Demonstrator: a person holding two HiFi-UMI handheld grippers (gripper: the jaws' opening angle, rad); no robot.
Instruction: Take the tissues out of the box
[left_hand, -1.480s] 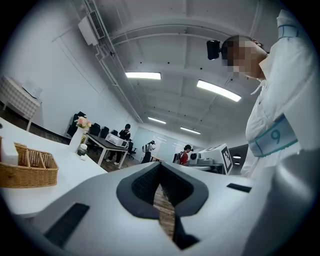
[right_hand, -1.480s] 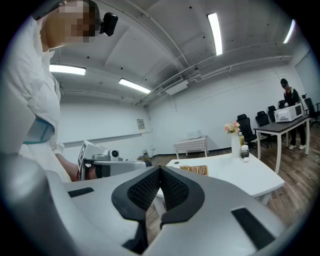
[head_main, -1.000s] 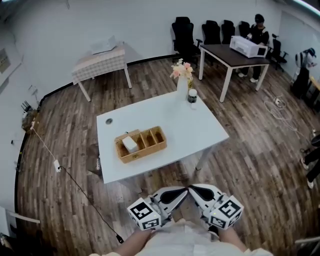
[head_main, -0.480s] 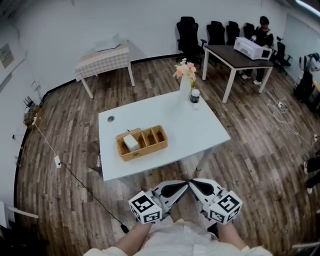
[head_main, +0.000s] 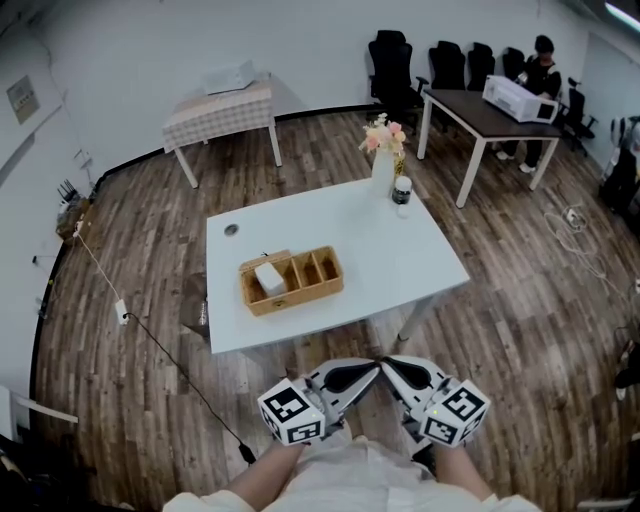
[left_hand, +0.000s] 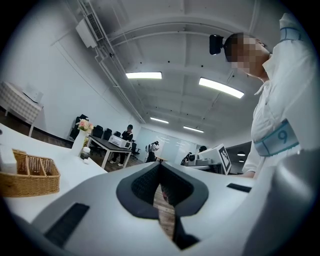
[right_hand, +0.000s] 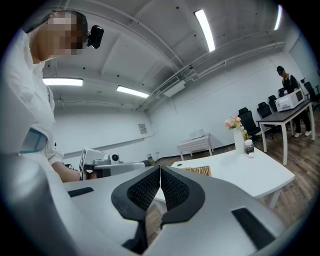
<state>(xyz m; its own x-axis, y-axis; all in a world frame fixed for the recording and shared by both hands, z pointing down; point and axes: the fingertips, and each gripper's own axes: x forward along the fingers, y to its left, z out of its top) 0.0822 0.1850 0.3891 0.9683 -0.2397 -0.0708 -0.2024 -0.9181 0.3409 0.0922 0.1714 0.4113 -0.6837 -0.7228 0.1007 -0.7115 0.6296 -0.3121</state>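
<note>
Both tongs are pinched fully closed with nothing in them. The left gripper and right gripper hang tip to tip close to the person's body, off the near edge of the white table and well apart from everything on it.

The tissues sit in the leftmost compartment of the wicker box, on the near-left part of the table. Nothing's been touched yet, as far as I can judge.

My guess at what could go wrong: that pack looks snug in its slot and the box looks light. Pull straight up with one gripper and the whole box might lift or skid toward the edge. Pinching too shallow could also yank out just one sheet.
</note>
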